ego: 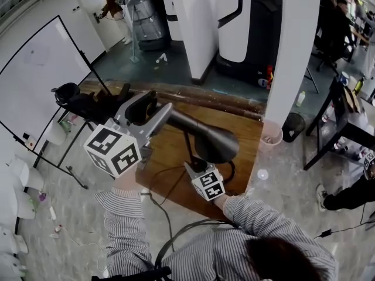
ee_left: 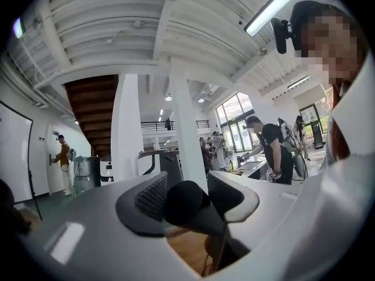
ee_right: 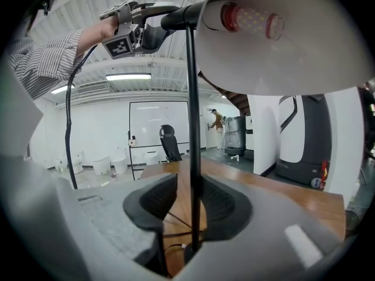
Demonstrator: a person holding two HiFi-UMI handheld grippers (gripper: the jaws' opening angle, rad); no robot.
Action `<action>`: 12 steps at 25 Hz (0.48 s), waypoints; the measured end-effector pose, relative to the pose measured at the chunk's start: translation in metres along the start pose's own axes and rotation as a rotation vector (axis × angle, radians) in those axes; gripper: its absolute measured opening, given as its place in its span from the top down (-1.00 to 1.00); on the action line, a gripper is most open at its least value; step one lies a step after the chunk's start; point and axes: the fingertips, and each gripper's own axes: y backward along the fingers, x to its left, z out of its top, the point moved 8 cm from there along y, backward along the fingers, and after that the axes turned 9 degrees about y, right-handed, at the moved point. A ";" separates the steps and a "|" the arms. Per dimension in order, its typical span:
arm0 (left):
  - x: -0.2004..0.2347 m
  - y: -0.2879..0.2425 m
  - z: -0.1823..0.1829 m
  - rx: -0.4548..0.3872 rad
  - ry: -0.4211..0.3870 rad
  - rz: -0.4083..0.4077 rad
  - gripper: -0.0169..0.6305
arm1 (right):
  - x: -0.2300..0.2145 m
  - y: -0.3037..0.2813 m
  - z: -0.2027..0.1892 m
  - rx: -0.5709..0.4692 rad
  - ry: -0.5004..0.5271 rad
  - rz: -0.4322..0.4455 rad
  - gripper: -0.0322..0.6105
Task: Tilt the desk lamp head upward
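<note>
Nearest: right tool (ee_right: 188, 206), jaws apart round the lamp's thin pole (ee_right: 191, 127) low on its length, not clamped; the lamp stands toward the near edge of the wooden counter (ego: 167, 148). Next: lamp head (ego: 214, 140), a dark cone above the pole with its bulb (ee_right: 252, 17) facing down, the narrow rear end clenched in the left tool (ee_left: 190, 195) on the side of the counter's left edge. Status, as judged: hold taken on the head, shade level or drooping, the upward tilt itself left to do.
</note>
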 end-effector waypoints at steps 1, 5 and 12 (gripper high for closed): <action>0.001 0.000 0.000 0.001 0.012 0.000 0.25 | 0.000 0.000 0.000 -0.001 -0.003 -0.001 0.55; 0.004 0.000 -0.002 -0.022 0.060 0.008 0.27 | -0.006 -0.001 -0.001 0.002 -0.026 -0.020 0.61; 0.007 0.005 -0.008 -0.073 0.096 0.024 0.29 | -0.009 -0.002 -0.001 0.007 -0.013 -0.010 0.73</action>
